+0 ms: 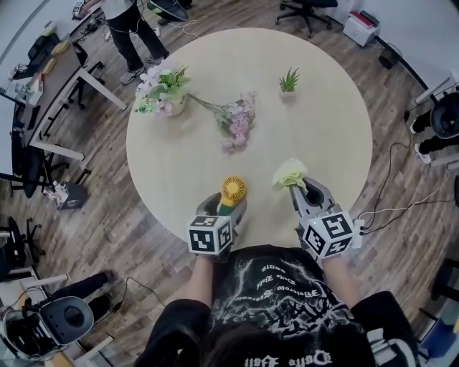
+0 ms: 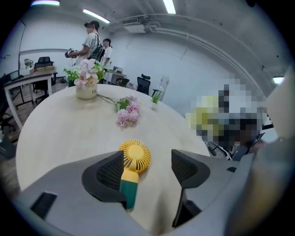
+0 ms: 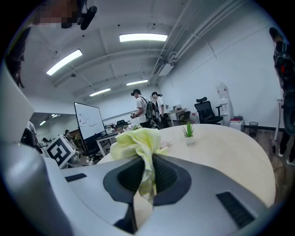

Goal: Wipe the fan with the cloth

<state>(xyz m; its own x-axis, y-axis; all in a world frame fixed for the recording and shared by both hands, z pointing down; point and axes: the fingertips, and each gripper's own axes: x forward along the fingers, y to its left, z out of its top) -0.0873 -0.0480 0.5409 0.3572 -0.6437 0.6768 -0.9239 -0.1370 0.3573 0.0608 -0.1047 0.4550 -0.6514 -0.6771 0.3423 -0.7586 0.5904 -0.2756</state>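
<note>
Head view: round pale table [image 1: 179, 179] on a dark plank floor [image 1: 93, 208]. The left gripper [image 1: 226, 204] is at the near edge, and the fan [image 1: 232, 190] lies flat on the table just ahead of its jaws, yellow head pointing away. The right gripper [image 1: 305, 190] is beside it, with a crumpled yellow-green cloth [image 1: 290, 173] bunched at its tips. Well beyond both grippers are a loose flower sprig [image 1: 235, 120], a pot of flowers [image 1: 163, 89] further off toward the left gripper's side, and a small green plant [image 1: 289, 81] far ahead of the right gripper. Past the table are a desk [image 1: 50, 86], an office chair [image 1: 305, 11] and a standing person [image 1: 133, 29]; a cable [image 1: 401, 208] trails on the floor outboard of the right gripper. Left gripper view: the jaws are spread wide and grip nothing. The fan lies on the table between them, its green handle close against the left pad, though whether it touches cannot be told. The flower sprig is straight ahead, with the pot of flowers beyond it to the left. The wall is white, with strip lights [image 2: 96, 16] on the ceiling. Right gripper view: the jaws are pressed together on the cloth, a thin fold pinched between the pads and the bulk puffed out above the tips. The table runs on ahead to the right, with the small green plant on it. A whiteboard [image 3: 87, 120] stands off to the left, under more ceiling lights.
</note>
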